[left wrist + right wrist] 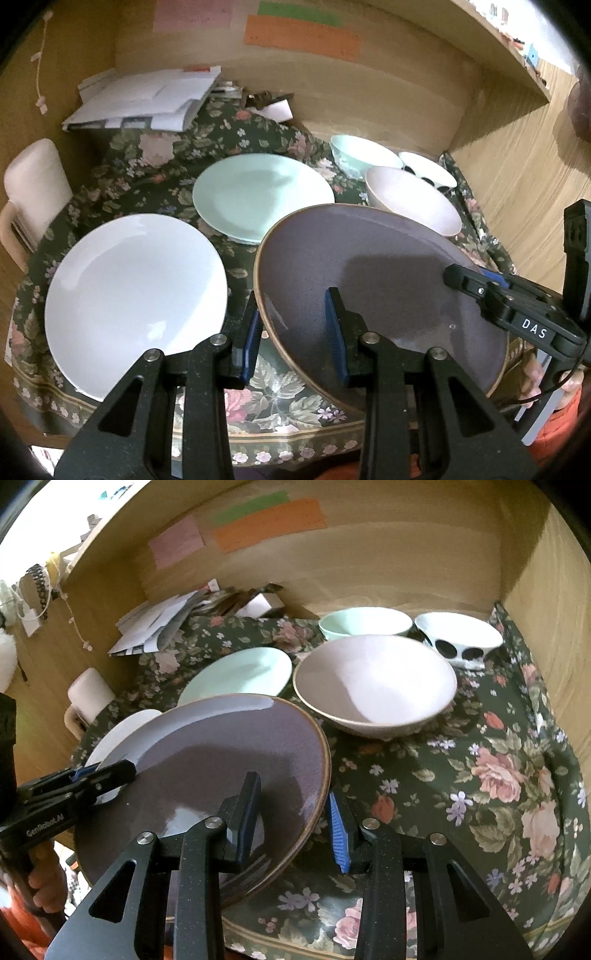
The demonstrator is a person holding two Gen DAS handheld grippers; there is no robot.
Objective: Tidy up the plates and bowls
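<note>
A purple-grey plate (369, 288) is tilted, raised off the floral cloth. My left gripper (293, 332) straddles its left rim, jaws apart, one finger (338, 332) over the plate face. My right gripper (295, 812) straddles its right rim (321, 775) the same way, jaws apart. A white plate (136, 291) lies at the left, a mint plate (258, 192) behind. A pinkish bowl (373, 679), a mint bowl (364, 622) and a white bowl with black dots (458, 637) stand at the back right.
A floral cloth (480, 775) covers the table inside a wooden alcove (406, 561). Loose papers (144, 99) lie at the back left. A white cushioned chair (33, 184) stands at the left edge.
</note>
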